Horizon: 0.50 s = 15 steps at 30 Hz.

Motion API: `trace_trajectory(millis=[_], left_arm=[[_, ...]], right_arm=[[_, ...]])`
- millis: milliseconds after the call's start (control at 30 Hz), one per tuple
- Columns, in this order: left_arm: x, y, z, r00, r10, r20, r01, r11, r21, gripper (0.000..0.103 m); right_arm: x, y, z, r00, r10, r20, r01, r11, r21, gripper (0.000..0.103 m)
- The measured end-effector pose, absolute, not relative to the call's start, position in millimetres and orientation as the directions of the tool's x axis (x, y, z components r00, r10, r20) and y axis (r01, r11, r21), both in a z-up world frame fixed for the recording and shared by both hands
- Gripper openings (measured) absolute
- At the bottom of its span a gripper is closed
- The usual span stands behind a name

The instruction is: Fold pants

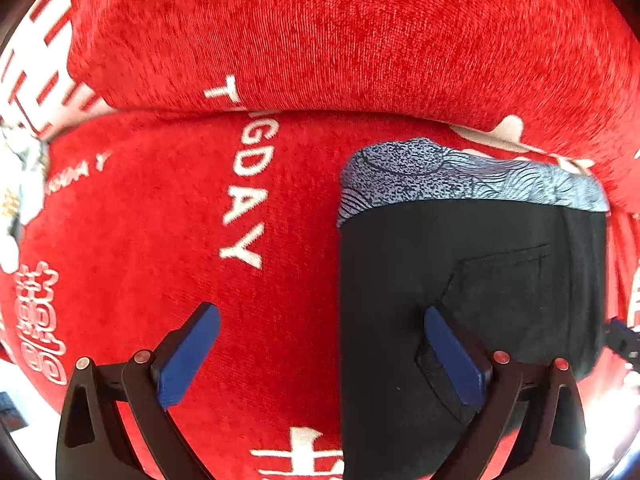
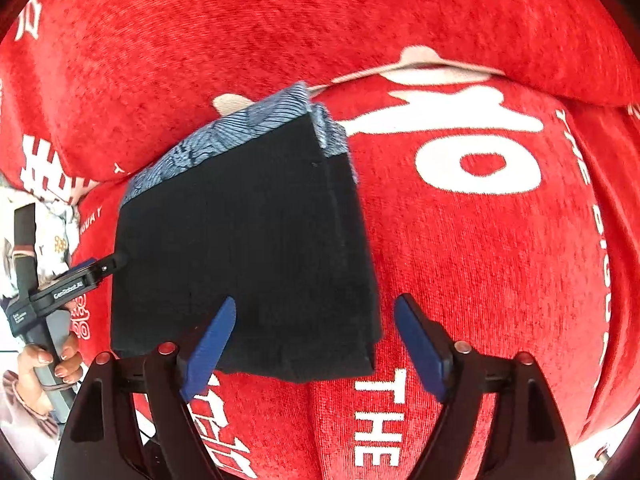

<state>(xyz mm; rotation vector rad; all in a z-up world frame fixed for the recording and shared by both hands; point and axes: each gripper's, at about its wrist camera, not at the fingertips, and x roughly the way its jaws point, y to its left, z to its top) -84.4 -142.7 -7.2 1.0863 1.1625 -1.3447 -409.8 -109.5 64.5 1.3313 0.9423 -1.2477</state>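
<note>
The black cloth pants (image 2: 244,248) with a blue patterned waistband are already folded into a small neat square, lying flat on the red fuzzy blanket with white letters (image 2: 480,260). Both the left gripper (image 1: 320,356) and the right gripper (image 2: 314,344) are spread wide — nothing is held. Little seems left to be done — maybe nothing.

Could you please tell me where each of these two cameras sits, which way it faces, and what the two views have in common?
Left wrist: on the left gripper, facing down at the red cloth and black pants; its blue fingers show, jaws open.
Right wrist: on the right gripper, facing down at the folded pants; its open jaws show, plus the left gripper and a hand.
Shared: pants, patterned waistband, red cloth.
</note>
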Motion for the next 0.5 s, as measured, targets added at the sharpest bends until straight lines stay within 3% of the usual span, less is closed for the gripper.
trace_trajectory(millis=[500], left_arm=[[-84.9,-144.1,-19.3,-0.363,-0.024,-0.931,0.931,-0.044,-0.362,0.102]], right_arm=[[-430.7,-109.2,41.3,0.254,-0.035,-0.967,0.949,-0.186,0.256,0.085]])
